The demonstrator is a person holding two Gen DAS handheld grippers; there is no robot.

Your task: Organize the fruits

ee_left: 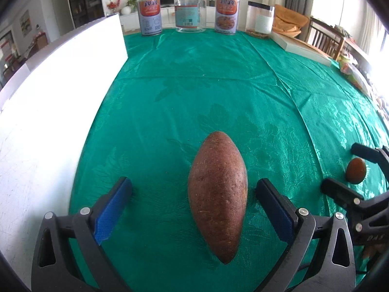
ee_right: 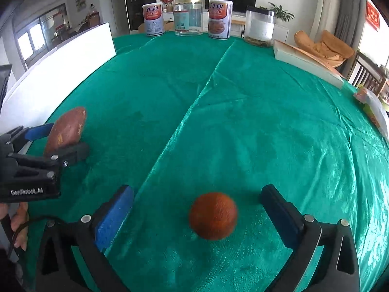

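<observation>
Fingers of the left gripper (ee_left: 194, 196) stood spread wide, blue pads facing inward, with the sweet potato (ee_left: 218, 196) lying lengthwise between them on the green tablecloth (ee_left: 194, 85). Neither pad touched it; a strip of cloth showed on each side. Its pointed far end reached past the fingertips, its near end back toward the gripper body.

Right gripper (ee_right: 197, 203) fingers likewise stood fully apart. A small round brown-orange fruit (ee_right: 213, 216), slightly blurred, sat on the cloth between them, nearer the right finger than the left, clear of both pads. What kind of fruit it was, I could not tell.

From the right wrist view the left gripper appeared off to the left of the right fingers, the sweet potato between its two fingers, and a hand (ee_right: 18, 226) showed below its handle.

Well beyond both sets of fingertips, at the far table edge, stood two printed cans (ee_left: 150, 15), a clear glass jar (ee_left: 190, 12) between them, and a black-lidded clear container (ee_left: 259, 18) to the right. A white board (ee_left: 73, 56) ran along the left of the left fingers.
</observation>
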